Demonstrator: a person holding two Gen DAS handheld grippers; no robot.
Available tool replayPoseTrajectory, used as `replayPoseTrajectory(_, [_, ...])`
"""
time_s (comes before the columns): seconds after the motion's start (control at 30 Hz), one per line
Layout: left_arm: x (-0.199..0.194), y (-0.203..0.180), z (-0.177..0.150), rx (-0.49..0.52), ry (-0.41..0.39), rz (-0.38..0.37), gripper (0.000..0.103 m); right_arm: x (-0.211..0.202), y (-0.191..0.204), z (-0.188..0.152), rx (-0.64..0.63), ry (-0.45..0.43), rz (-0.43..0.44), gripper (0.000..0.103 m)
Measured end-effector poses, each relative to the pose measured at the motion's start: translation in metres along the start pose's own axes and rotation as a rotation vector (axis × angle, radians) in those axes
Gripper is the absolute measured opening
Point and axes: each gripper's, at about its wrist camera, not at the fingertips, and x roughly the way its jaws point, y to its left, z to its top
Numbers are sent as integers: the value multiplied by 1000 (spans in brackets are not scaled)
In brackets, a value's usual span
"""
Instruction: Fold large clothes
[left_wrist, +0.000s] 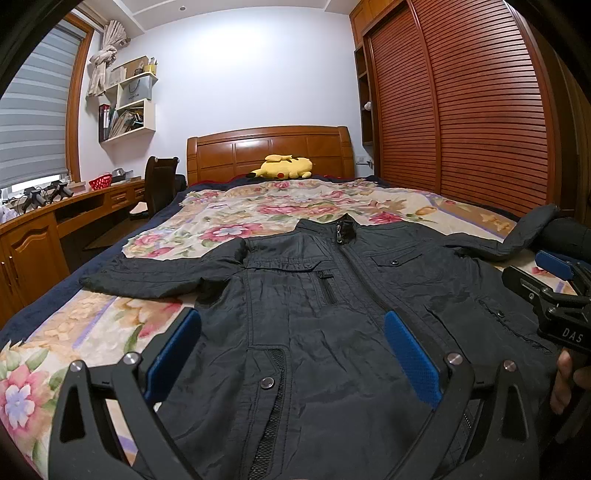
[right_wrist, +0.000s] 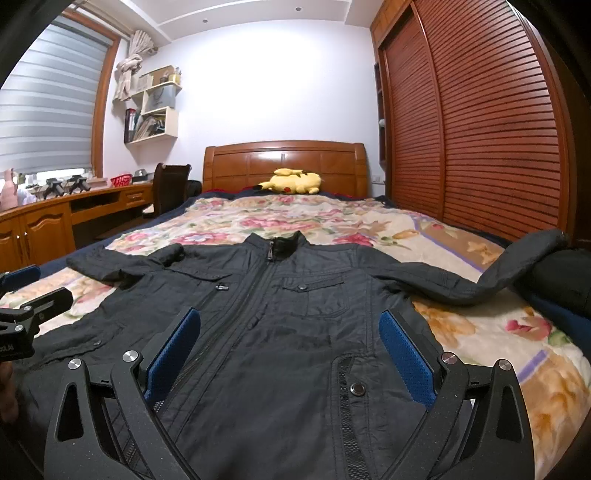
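The left gripper stands spread wide with nothing between its blue pads – likewise the right gripper, jaws fully apart and empty. Both hover low over the hem end of the dark jacket, which lies zipped and face up on the floral bedspread, collar toward 12 o'clock, one sleeve out toward 9 o'clock and the other toward 3 o'clock. Beyond it, at 12 o'clock – a yellow plush toy against the wooden headboard.

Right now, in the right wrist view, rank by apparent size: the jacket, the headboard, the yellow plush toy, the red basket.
1. jacket, though it lies nearest the camera
2. headboard
3. yellow plush toy
4. red basket
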Motion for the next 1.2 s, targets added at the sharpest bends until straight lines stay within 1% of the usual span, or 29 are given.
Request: replayPoseTrajectory(1.2, [-2, 0, 0, 1, -3, 2, 100, 3, -4, -1, 5, -3, 0, 99])
